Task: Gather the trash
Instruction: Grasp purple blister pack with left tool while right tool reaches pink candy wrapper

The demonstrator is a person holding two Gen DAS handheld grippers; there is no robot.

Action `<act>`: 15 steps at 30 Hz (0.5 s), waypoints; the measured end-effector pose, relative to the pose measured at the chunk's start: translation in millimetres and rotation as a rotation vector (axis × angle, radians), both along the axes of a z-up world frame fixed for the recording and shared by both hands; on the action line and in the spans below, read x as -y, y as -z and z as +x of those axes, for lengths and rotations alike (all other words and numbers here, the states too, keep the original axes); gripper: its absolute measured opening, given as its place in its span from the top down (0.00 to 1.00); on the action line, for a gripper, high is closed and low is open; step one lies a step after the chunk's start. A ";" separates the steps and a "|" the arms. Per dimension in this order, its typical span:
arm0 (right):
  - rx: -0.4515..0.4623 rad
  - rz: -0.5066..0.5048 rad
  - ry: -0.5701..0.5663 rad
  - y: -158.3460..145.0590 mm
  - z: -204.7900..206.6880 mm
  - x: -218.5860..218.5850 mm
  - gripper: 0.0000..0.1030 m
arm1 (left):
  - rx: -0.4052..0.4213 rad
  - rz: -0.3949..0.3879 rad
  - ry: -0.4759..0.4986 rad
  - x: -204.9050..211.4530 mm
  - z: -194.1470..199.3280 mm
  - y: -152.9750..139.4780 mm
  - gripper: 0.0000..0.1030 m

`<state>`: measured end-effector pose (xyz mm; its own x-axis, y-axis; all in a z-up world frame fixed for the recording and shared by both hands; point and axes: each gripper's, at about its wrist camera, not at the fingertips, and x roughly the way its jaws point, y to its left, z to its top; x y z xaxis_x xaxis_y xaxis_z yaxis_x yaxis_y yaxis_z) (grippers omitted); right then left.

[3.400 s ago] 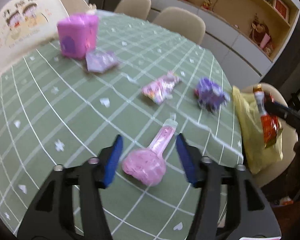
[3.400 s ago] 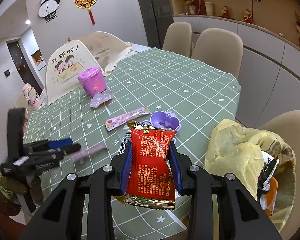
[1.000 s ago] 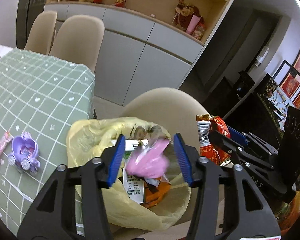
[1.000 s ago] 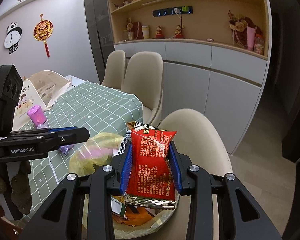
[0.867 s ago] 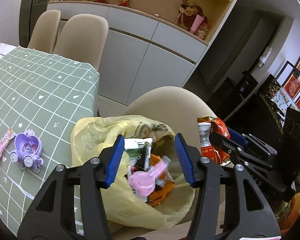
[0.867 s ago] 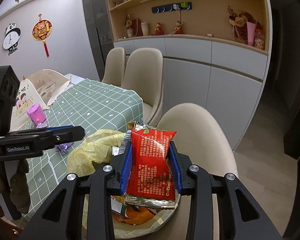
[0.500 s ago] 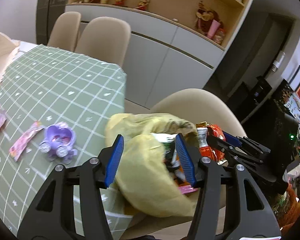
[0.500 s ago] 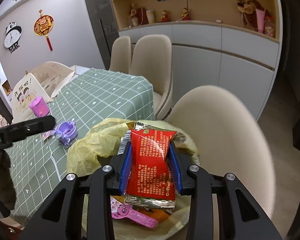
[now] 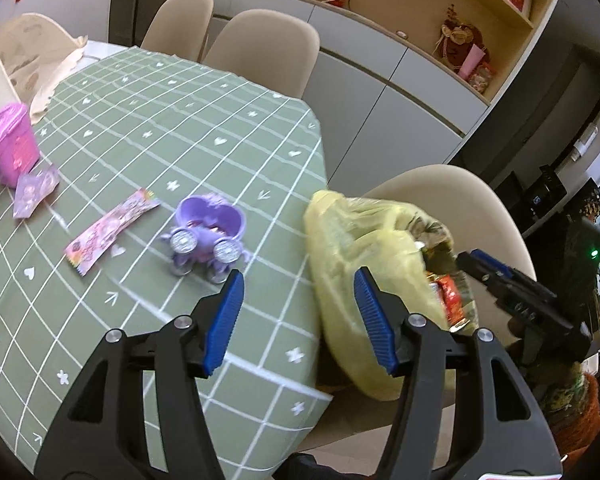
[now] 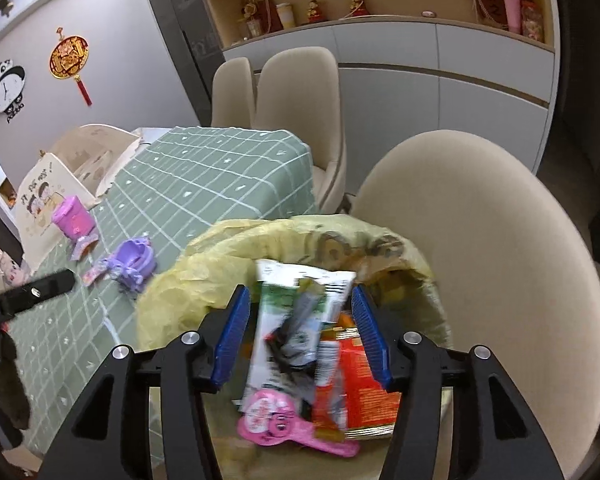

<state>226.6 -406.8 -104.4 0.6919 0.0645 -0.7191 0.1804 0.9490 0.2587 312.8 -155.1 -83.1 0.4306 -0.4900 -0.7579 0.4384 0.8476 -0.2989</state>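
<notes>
With my right gripper [image 10: 300, 332] over the crinkled yellow plastic trash bag [image 10: 220, 264] on the beige chair beside the table's corner, its jaws have just been opening, nothing pinched, the red foil snack packet [image 10: 364, 396] already inside; I'd lift clear before my left gripper [image 9: 298, 320], jaws apart and empty, reaches for the pink printed wrapper [image 9: 112, 232] near the table's edge.

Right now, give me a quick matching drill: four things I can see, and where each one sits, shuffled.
Things:
1. red snack packet
2. purple toy carriage
3. pink bucket
4. yellow bag

Places:
A. far end of the table
B. on the chair seat
C. inside the bag
D. on the tablecloth near the table's edge

Pairs: 1-C, 2-D, 3-A, 4-B
</notes>
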 end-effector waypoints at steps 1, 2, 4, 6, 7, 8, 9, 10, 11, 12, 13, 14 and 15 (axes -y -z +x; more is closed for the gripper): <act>0.007 -0.004 0.000 -2.7 0.3 -3.6 0.51 | -0.003 0.002 0.001 -4.5 1.3 1.7 0.47; 0.018 -0.014 0.000 -6.6 1.4 -10.5 0.51 | -0.004 0.004 0.001 -9.1 2.3 2.9 0.47; 0.041 -0.030 -0.001 -14.8 4.2 -24.6 0.51 | 0.001 0.009 0.001 -20.9 6.2 5.0 0.47; 0.060 -0.037 -0.001 -21.8 6.9 -35.5 0.51 | 0.019 0.015 -0.003 -35.9 11.1 6.0 0.47; 0.070 -0.036 -0.006 -26.0 10.3 -44.3 0.51 | 0.033 0.020 -0.008 -45.1 14.9 6.2 0.47; 0.072 -0.036 -0.009 -28.8 13.4 -49.6 0.51 | 0.050 0.028 -0.018 -55.8 19.4 6.6 0.47; 0.074 -0.039 -0.011 -31.3 16.0 -56.0 0.51 | 0.062 0.037 -0.030 -64.9 24.6 7.4 0.47; 0.074 -0.042 -0.016 -34.0 20.2 -65.8 0.51 | 0.072 0.045 -0.046 -75.4 29.7 8.7 0.47; 0.074 -0.045 -0.020 -35.6 23.6 -73.5 0.51 | 0.081 0.054 -0.076 -91.4 38.5 10.6 0.47; 0.073 -0.049 -0.025 -37.2 25.8 -81.4 0.51 | 0.083 0.060 -0.099 -101.7 45.2 11.7 0.47; 0.071 -0.053 -0.034 -38.3 29.3 -91.2 0.51 | 0.083 0.063 -0.131 -116.1 54.7 14.0 0.47; 0.068 -0.058 -0.042 -38.7 31.5 -99.5 0.51 | 0.078 0.062 -0.179 -134.5 66.5 17.1 0.47; 0.063 -0.064 -0.049 -38.2 33.1 -107.9 0.51 | 0.068 0.057 -0.217 -149.5 77.4 20.2 0.47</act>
